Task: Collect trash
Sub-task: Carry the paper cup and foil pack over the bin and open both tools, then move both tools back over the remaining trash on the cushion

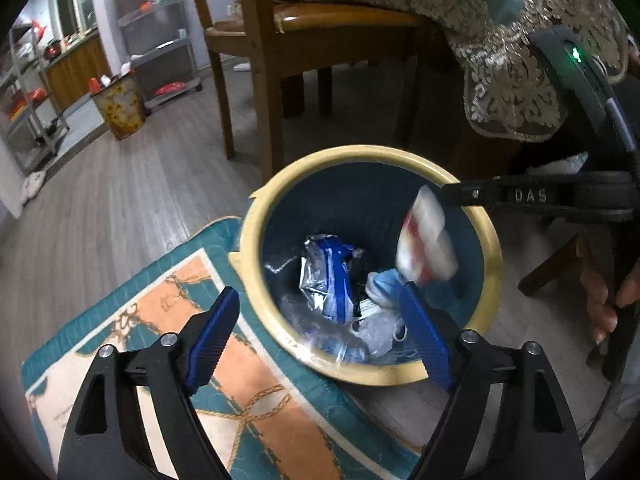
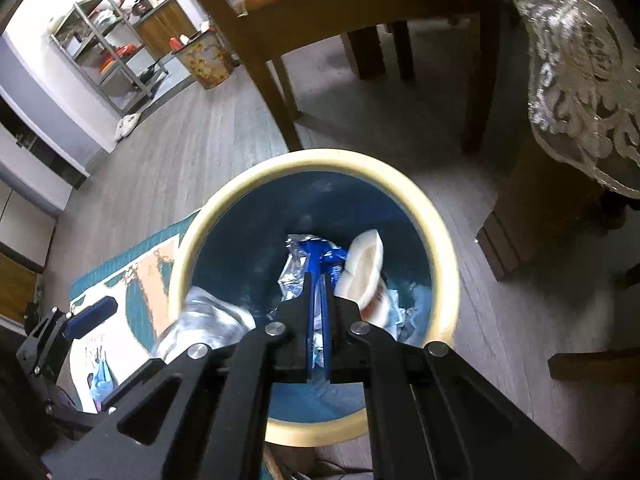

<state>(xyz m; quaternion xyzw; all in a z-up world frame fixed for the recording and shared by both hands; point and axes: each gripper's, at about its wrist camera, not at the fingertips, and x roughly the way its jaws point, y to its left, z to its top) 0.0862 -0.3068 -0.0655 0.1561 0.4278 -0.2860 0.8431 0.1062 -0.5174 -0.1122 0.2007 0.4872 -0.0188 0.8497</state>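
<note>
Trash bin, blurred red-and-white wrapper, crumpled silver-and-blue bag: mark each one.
Trash bin (image 1: 256, 236): left wrist view, cream rim at its left side.
Blurred red-and-white wrapper (image 1: 426, 236): left wrist view, its middle.
Crumpled silver-and-blue bag (image 1: 326, 276): left wrist view, centre of the foil.

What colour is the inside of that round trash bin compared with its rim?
The round trash bin is dark teal-blue inside, with a pale cream-yellow rim; clearest in the right wrist view.
</note>
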